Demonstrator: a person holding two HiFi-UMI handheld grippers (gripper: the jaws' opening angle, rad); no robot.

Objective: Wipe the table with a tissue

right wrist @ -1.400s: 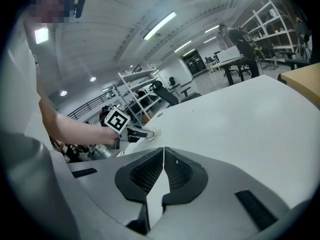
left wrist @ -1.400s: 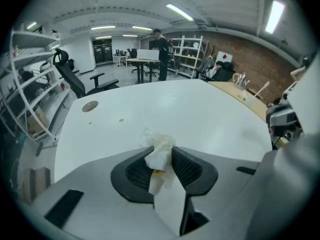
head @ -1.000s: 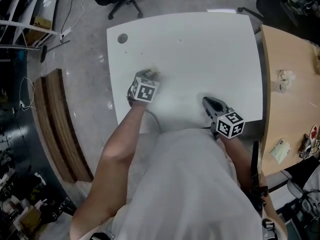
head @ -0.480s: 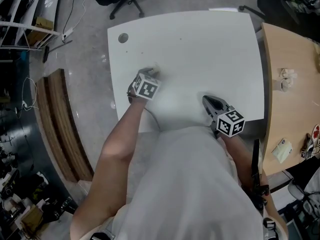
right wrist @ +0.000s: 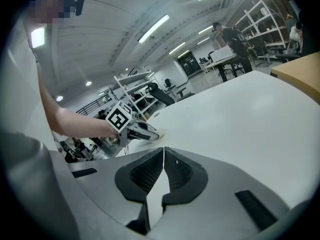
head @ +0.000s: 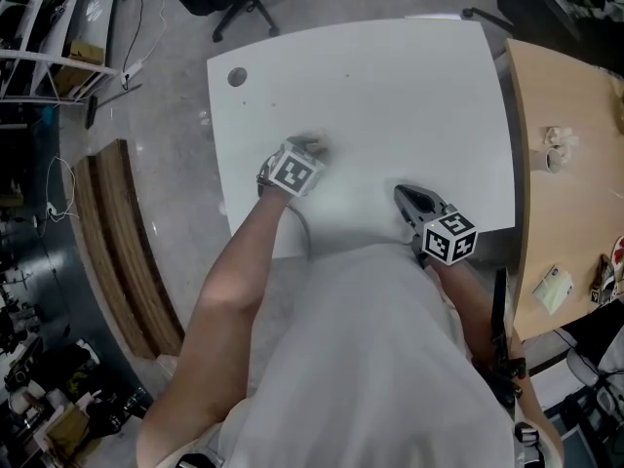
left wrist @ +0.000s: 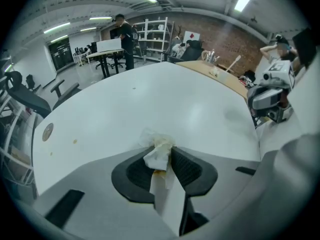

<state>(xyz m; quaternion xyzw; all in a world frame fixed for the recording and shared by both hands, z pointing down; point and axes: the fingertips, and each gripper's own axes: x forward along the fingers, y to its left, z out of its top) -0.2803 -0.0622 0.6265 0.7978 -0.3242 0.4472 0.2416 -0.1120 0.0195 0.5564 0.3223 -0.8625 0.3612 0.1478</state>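
- White table (head: 409,96), rounded corners, top mostly bare.
- Round grey cap (head: 237,76), set in the far left corner.
- Small brownish specks (left wrist: 75,141), near that cap.
- Crumpled, stained tissue (left wrist: 156,155), touching the near left part of the top and pinched in my left gripper (left wrist: 165,146).
- Wooden table (head: 570,213), adjoining on my right, bearing a crumpled white wad (head: 556,136) and a pale packet (head: 552,291).

A: Table (head: 390,86) colour?
B: White, tan specks, grey disc (head: 237,76) in one corner. Tissue (left wrist: 158,156) white, yellow-brown stain.
A: Grippers?
B: Left gripper (left wrist: 163,145) and right gripper (right wrist: 163,149): grey shells, black ribbed pads (right wrist: 145,176), black-and-white square markers (head: 449,240). Side desk (head: 570,222) light wood.
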